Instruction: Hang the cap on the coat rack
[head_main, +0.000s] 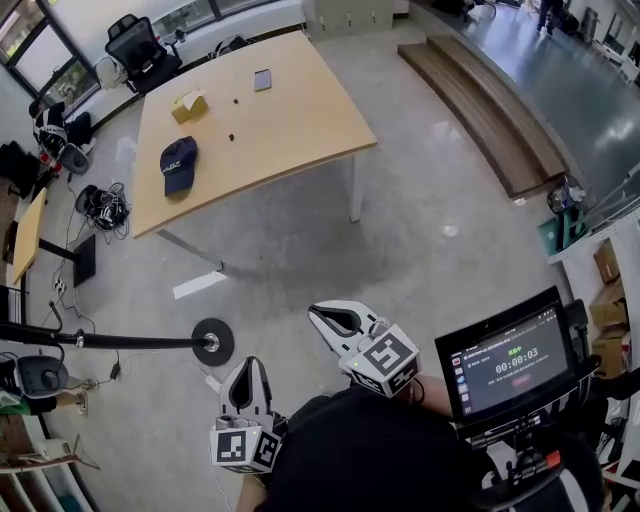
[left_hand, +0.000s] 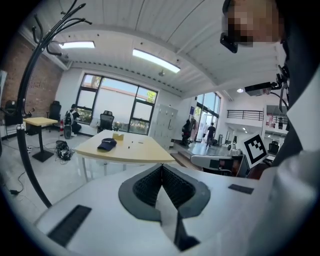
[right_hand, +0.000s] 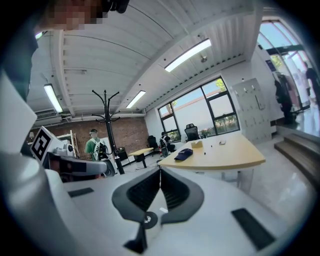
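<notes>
Where domed cap (head_main: 178, 163) lies, smooth wooden tabletop (head_main: 290, 110)

Cap (head_main: 178, 163), upper left: dark cloth, matt, on table (head_main: 300, 110) with pale, smooth wood-look top. Coat rack (head_main: 120, 342), lower left: black metal by the look, slight sheen. Floor (head_main: 430, 180), centre: grey, smooth, polished, reflective.

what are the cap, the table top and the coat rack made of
Cap: likely dark blue cloth, matte, with a soft crown. Table top: pale wood or wood-look laminate, smooth and even; which one is unclear. Coat rack: probably black-painted metal, given its thin pole and flat round base.
</notes>
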